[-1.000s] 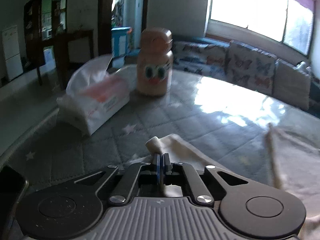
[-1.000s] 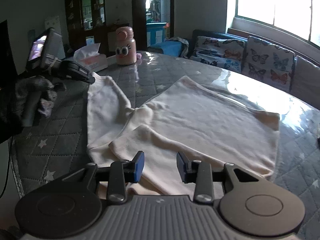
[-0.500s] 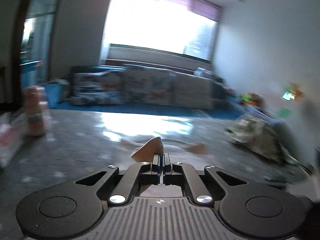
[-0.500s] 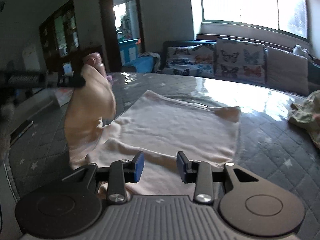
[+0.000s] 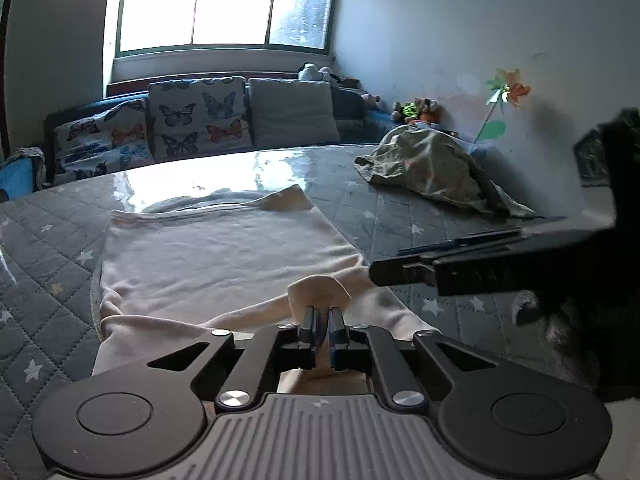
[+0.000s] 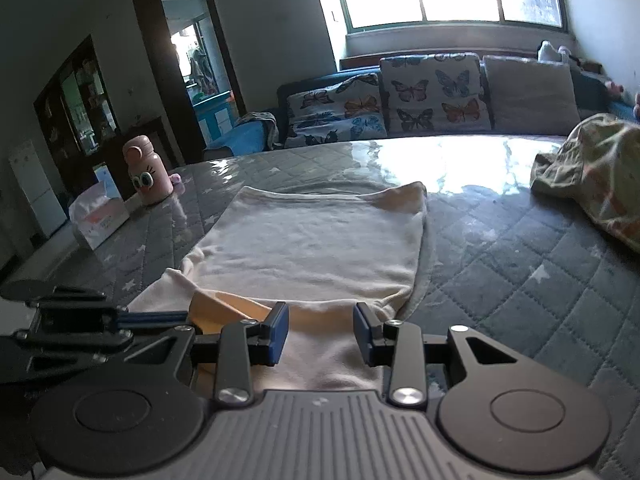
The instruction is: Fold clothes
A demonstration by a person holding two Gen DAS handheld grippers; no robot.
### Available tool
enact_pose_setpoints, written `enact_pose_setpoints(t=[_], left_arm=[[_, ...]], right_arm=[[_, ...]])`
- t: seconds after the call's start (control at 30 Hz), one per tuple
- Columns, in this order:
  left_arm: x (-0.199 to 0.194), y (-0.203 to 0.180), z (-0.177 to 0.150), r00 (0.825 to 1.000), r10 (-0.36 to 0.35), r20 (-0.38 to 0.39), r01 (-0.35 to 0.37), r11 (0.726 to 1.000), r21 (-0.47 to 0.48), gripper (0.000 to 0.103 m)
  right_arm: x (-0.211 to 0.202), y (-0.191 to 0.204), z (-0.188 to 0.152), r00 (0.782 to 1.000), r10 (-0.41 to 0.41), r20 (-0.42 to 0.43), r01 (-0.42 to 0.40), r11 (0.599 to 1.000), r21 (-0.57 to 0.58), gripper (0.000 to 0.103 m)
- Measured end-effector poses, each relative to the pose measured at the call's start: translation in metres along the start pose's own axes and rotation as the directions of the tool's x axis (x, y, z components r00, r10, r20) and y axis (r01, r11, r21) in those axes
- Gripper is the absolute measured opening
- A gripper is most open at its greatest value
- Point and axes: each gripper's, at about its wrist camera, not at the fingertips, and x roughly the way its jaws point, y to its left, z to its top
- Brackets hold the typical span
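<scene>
Left wrist view first: the near end of the cream garment [image 5: 224,252] is cut off behind the left gripper [image 5: 320,320], so I can't see how the hem lies there. That gripper's jaws are pinched together on a folded-over flap of the cream cloth. To the right of the garment a dark shape comes in, the right gripper [image 5: 404,270] seen side-on, and behind it a blurry dark gloved hand [image 5: 560,320], hard to make out.

In the right wrist view the right gripper [image 6: 320,334] has its jaws spread apart with nothing between them, hovering over the garment's near edge [image 6: 320,248]. The left gripper [image 6: 160,317] shows to the left of the garment, its tip at a lifted fold of cloth.

The cream garment lies mostly flat on the grey quilted table [image 6: 520,272], far corner a bit curled up. There's lots of bare table to its right and beyond it, less on the left.

Counts: one cream garment, one crumpled green patterned garment [image 5: 432,168] well off to the right of the cream one, one pink bottle [image 6: 146,170] with cartoon eyes and one tissue pack [image 6: 100,220] off to its left. Two grippers.
</scene>
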Motion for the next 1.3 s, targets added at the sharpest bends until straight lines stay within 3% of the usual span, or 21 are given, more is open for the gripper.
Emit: enact_pose_setpoints(t=[0.1, 0.33, 0.53, 0.63, 0.67, 0.7, 0.83, 1.13, 1.3], left_arm=[[-0.009, 0.007, -0.004, 1.000, -0.022, 0.011, 0.022, 1.000, 0.002, 0.039], [-0.022, 0.023, -0.003, 0.999, 0.018, 0.048, -0.017, 1.000, -0.003, 0.040], [-0.028, 0.059, -0.012, 0.990, 0.136, 0.027, -0.135, 0.990, -0.045, 0.055], [-0.031, 0.071, -0.017, 0.985, 0.173, 0.021, -0.171, 0.983, -0.069, 0.068], [-0.032, 0.073, -0.018, 0.982, 0.185, 0.024, -0.183, 0.980, -0.073, 0.078], [-0.032, 0.075, -0.018, 0.980, 0.199, 0.027, -0.196, 0.978, -0.076, 0.089], [-0.036, 0.080, -0.019, 0.976, 0.211, 0.049, -0.207, 0.975, -0.082, 0.101], [-0.032, 0.083, -0.020, 0.975, 0.220, 0.045, -0.215, 0.972, -0.091, 0.103], [-0.023, 0.086, -0.022, 0.966, 0.259, 0.023, -0.256, 0.963, -0.085, 0.103]], right_arm=[[0.003, 0.004, 0.000, 1.000, 0.010, 0.003, -0.010, 1.000, 0.006, 0.035], [0.011, 0.011, -0.001, 0.999, 0.034, -0.033, -0.034, 0.999, 0.009, 0.035], [0.025, 0.015, -0.015, 0.993, 0.039, -0.111, -0.039, 0.999, -0.005, 0.035], [0.031, 0.017, -0.021, 0.991, 0.041, -0.130, -0.041, 0.999, -0.001, 0.034], [0.032, 0.018, -0.022, 0.990, 0.042, -0.135, -0.043, 0.999, -0.007, 0.033], [0.032, 0.021, -0.022, 0.990, 0.041, -0.136, -0.043, 0.999, -0.015, 0.023], [0.027, 0.032, -0.019, 0.993, 0.015, -0.113, -0.024, 0.997, -0.077, 0.008], [0.001, 0.037, 0.015, 0.999, -0.045, -0.002, 0.045, 0.993, -0.110, 0.007], [0.010, 0.029, 0.011, 0.997, -0.079, -0.012, 0.077, 0.992, -0.101, 0.007]])
